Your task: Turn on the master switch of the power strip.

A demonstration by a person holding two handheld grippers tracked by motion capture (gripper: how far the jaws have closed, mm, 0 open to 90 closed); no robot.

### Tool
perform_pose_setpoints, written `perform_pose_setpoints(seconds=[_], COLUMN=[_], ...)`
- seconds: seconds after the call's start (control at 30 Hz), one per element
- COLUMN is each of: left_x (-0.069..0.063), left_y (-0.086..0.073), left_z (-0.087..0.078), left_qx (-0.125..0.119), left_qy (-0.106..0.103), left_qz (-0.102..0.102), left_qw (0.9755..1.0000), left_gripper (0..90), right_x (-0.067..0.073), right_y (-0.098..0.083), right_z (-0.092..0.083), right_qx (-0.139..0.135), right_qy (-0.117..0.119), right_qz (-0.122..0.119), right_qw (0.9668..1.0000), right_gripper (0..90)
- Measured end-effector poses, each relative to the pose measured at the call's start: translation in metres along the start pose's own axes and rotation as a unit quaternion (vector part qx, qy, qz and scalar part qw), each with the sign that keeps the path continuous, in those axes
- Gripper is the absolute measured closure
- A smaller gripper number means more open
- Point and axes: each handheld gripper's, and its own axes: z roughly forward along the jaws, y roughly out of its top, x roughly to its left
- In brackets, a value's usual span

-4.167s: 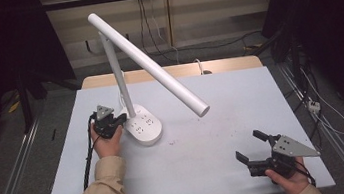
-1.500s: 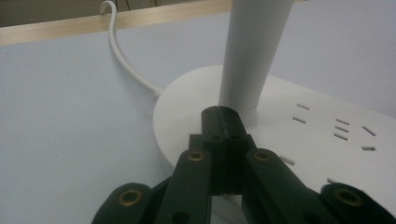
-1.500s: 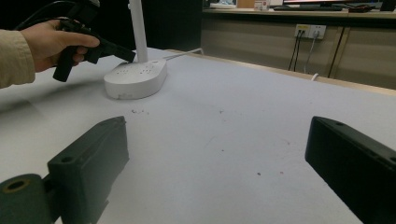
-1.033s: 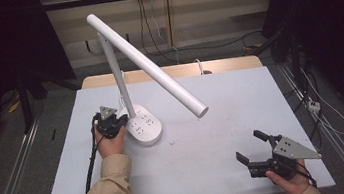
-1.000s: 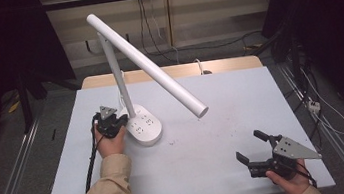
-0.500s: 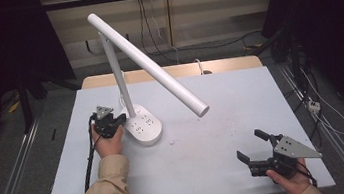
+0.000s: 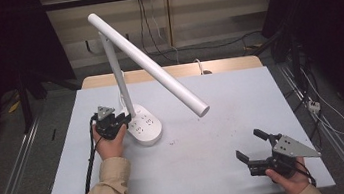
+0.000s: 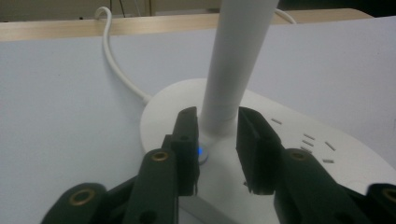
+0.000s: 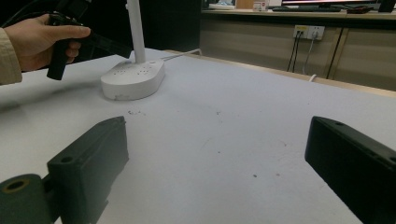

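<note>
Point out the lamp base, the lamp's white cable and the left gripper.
lamp base (image 7: 146,125), high view, on its flat top.
white cable (image 8: 113,65), left gripper view, on its curve across the table.
left gripper (image 8: 218,135), left gripper view, midway between its fingertips at the lamp's post.

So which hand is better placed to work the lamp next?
Left. Its tool, jaws just opened, sits at the lamp base with the post between the jaws, not gripped. The right tool rests open, far off near the table's front corner.

white table, wall sockets behind, floor cables.
</note>
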Motion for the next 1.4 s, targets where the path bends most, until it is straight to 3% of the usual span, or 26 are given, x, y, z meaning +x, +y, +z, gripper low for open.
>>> perform_pose_setpoints(seconds=[0.1,0.2,0.43,0.6,0.8,1.4], left_x=[-0.003,-0.005,-0.012,-0.017,-0.022,-0.023], left_y=[0.000,0.000,0.002,0.003,0.004,-0.003], left_z=[-0.001,-0.002,-0.009,-0.012,-0.017,-0.031], left_qx=[0.003,0.009,0.005,0.001,0.004,0.010], left_qy=[-0.006,-0.011,-0.039,-0.055,-0.070,-0.090], left_qz=[-0.003,-0.002,0.001,-0.004,0.004,0.007], left_qw=[1.0000,0.9999,0.9992,0.9985,0.9975,0.9958], left_gripper=[62.2,51.7,42.8,39.3,32.5,22.6], right_x=[0.000,0.000,0.001,0.001,0.001,0.002], right_y=[0.000,0.000,0.000,0.000,0.000,0.000], right_z=[0.000,0.000,0.000,-0.001,-0.002,-0.002], right_qx=[0.000,0.000,0.001,0.001,0.003,0.003], right_qy=[-0.001,-0.001,0.001,0.001,0.000,0.001], right_qz=[0.000,0.001,0.000,0.000,0.002,0.001], right_qw=[1.0000,1.0000,1.0000,1.0000,1.0000,1.0000], right_gripper=[5.5,5.5,5.5,5.5,5.5,5.4])
